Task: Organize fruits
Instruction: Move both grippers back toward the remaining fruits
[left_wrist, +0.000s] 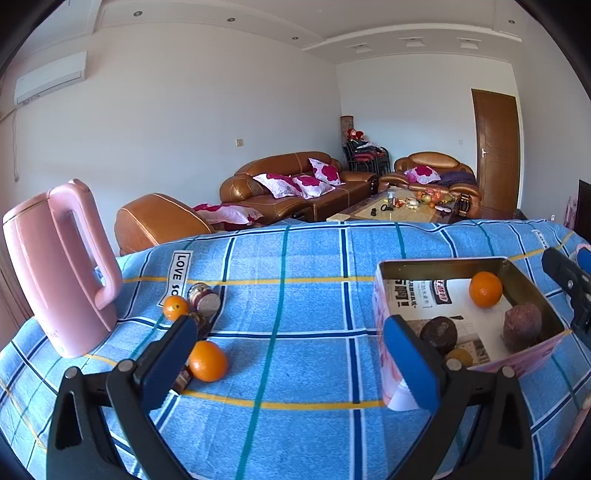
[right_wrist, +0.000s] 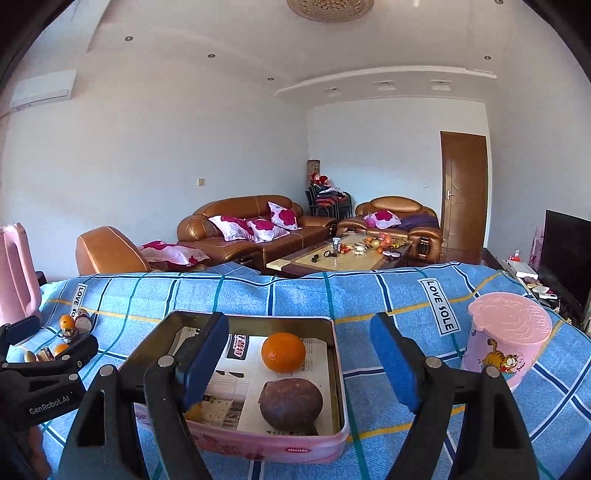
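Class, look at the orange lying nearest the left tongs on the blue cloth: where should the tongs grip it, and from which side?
Grip the orange across its widest middle, coming from above. It is round, so any lower or higher hold would probably slip. The left tongs are open wide enough. A dark fruit touches its left side, so one finger there needs care; its right side is free cloth.

So there's a tall pink plastic electric kettle (left_wrist: 61, 269) standing upright at the left end of the counter, which is covered in a blue plaid cloth (left_wrist: 295, 295) with yellow stripes and "LOVE SOLE" labels. Over on the right end sits a pink round tub (right_wrist: 506, 336) with an orange cartoon cat on its side. Behind it all: a brown leather sofa (right_wrist: 255, 229) with pink flowery pillows, a cluttered coffee table (right_wrist: 343, 254), a brown wooden door (right_wrist: 463, 192).
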